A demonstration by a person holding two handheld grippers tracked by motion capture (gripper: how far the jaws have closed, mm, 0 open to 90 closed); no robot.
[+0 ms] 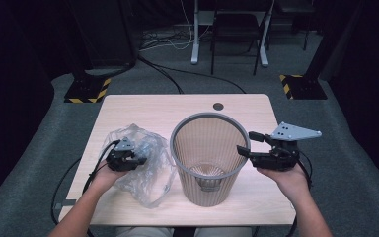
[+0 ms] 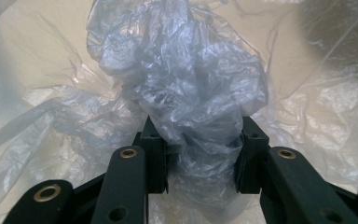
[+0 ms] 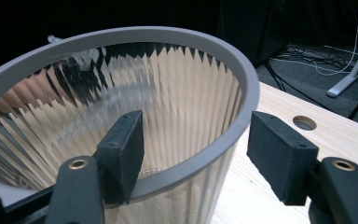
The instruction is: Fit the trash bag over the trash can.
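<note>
**Ana:** Left gripper [image 2: 200,154] first: its two black jaws stand either side of a bunched wad of the clear plastic bag [image 2: 186,93], and the film is squeezed into a narrow column between the pads, so it has hold of the bag.

**Ben:** And from the high view?

**Ana:** That gripper [image 1: 140,159] sits at the left of the table [image 1: 128,106], with the bag [image 1: 150,185] crumpled around and in front of it. The bag lies on the table just left of the bin, and its right edge comes up close against the bin's wall; I cannot tell whether they touch.

**Ben:** What sort of bin?

**Ana:** A grey ribbed wastebasket [image 1: 209,190], upright near the middle of the table, see-through in the wall, with a solid grey rim.

**Ben:** Where is the right gripper?

**Ana:** At the bin's right side, level with the rim [image 1: 244,143]. In the right gripper view the rim [image 3: 242,79] runs between the jaws: one pad is inside the basket, the other outside over the table. The inner pad lies against the rim, while a clear gap shows between the outer pad and the wall. So the right gripper [image 3: 196,149] straddles the rim with its jaws apart, not clamped.

**Ben:** Anything else on the table?

**Ana:** A round cable hole [image 1: 218,106] near the far edge.
</note>
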